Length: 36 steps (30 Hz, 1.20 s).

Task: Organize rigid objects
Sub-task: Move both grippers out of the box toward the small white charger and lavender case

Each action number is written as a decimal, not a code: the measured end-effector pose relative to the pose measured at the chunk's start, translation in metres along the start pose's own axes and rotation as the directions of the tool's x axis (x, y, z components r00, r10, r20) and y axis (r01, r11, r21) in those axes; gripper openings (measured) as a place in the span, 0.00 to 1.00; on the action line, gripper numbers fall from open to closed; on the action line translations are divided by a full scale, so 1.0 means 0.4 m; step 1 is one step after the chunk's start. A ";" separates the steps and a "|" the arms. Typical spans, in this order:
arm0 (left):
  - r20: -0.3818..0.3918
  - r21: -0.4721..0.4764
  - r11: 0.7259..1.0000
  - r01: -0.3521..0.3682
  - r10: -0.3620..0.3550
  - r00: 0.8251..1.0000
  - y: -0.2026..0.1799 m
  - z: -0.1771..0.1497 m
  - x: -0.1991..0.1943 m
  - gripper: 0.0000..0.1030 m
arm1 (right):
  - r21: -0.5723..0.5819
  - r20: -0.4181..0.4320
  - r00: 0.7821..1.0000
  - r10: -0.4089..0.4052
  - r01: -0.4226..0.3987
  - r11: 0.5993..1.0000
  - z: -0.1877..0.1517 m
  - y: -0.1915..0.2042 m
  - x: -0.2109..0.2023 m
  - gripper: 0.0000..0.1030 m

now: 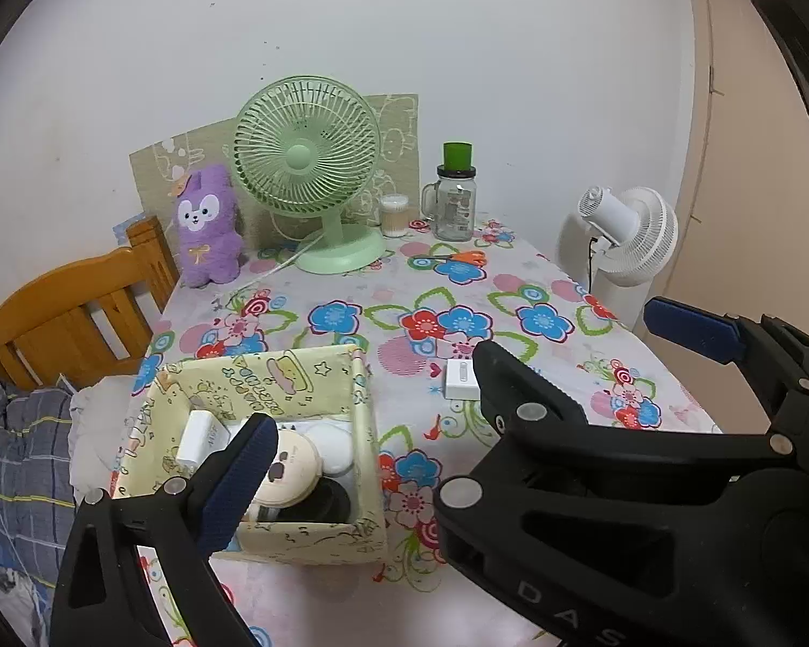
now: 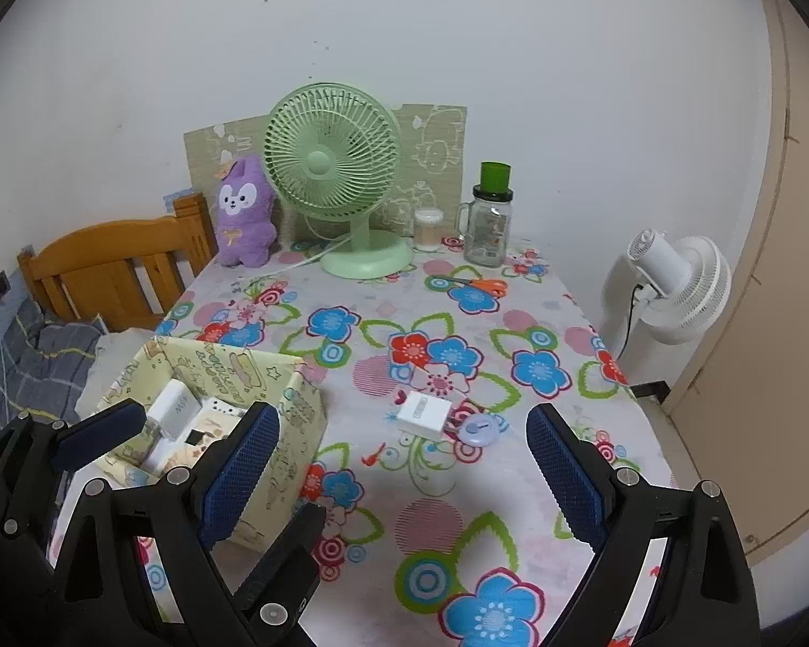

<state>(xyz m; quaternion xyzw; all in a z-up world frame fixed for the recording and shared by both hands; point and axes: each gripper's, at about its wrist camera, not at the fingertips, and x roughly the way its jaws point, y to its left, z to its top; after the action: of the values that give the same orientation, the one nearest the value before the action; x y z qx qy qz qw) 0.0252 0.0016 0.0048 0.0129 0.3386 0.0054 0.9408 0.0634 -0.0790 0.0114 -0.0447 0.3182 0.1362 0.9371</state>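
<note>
A yellow cartoon-print box (image 1: 307, 536) (image 2: 291, 431) stands at the table's near left and holds several small items, among them a white charger (image 1: 202, 439) (image 2: 173, 414) and a round cream case (image 1: 288, 466). A white square adapter (image 2: 423, 414) (image 1: 460, 379) and a small lilac round piece (image 2: 480, 430) lie on the flowered cloth to the right of the box. My left gripper (image 1: 372, 393) is open and empty above the box's right side. My right gripper (image 2: 404, 463) is open and empty, just short of the adapter.
At the back stand a green desk fan (image 2: 334, 172), a purple plush toy (image 2: 242, 215), a small cup (image 2: 427, 229) and a glass jar with a green lid (image 2: 488, 226). Orange scissors (image 2: 482, 284) lie nearby. A wooden bed frame (image 2: 113, 264) is left, a white floor fan (image 2: 674, 280) right.
</note>
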 end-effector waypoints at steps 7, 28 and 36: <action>-0.022 -0.006 1.000 0.010 -0.010 1.000 -0.028 -0.001 0.014 0.97 | 0.001 -0.005 1.000 -0.014 0.014 1.000 -0.009 -0.029 0.001 0.92; -0.032 0.019 0.999 0.028 -0.027 0.999 -0.114 0.009 0.105 0.97 | 0.073 -0.065 0.998 -0.014 0.018 0.997 -0.034 -0.154 0.078 0.92; -0.054 0.008 0.999 0.050 -0.049 0.997 -0.128 0.010 0.154 0.96 | 0.082 -0.082 0.996 -0.020 0.027 0.996 -0.042 -0.184 0.122 0.92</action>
<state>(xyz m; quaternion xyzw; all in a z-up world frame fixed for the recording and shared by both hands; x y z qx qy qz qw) 0.0753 -0.0486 -0.0330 0.0086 0.3642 -0.0192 0.9311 0.1115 -0.1412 -0.0320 -0.0148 0.3608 0.1100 0.9260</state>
